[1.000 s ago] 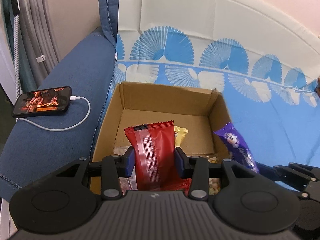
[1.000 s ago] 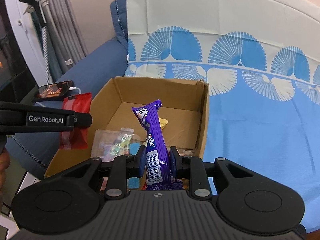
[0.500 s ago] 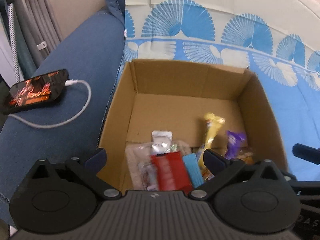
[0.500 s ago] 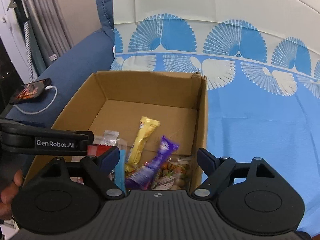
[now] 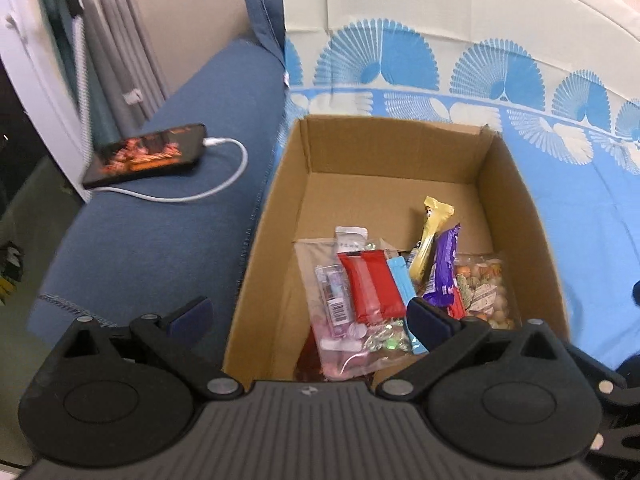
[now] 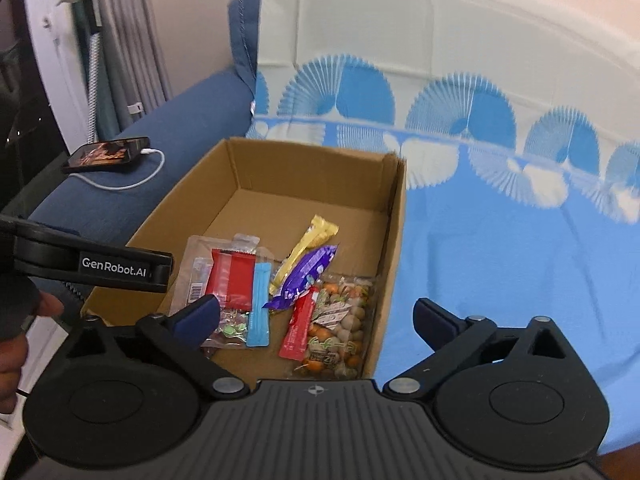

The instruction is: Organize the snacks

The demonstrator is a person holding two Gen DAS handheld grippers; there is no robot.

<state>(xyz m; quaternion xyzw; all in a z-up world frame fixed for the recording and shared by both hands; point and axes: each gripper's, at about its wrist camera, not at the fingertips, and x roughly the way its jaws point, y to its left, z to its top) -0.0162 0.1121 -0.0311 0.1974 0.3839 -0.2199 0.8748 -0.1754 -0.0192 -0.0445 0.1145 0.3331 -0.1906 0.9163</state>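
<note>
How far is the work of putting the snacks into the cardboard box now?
Done: the red packet, purple bar, yellow bar and nut bag lie in the cardboard box. In hand: nothing; the left gripper and right gripper are both open and empty. Left: no loose snack shows on the blue cover.

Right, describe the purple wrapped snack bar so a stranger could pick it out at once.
Start at the open brown cardboard box on the blue fan-patterned sofa cover; the snacks are heaped at its near end. The purple foil-wrapped bar lies slantwise on that heap, between the yellow wrapped bar and the clear bag of round nuts. It is the only purple wrapper there.
</note>
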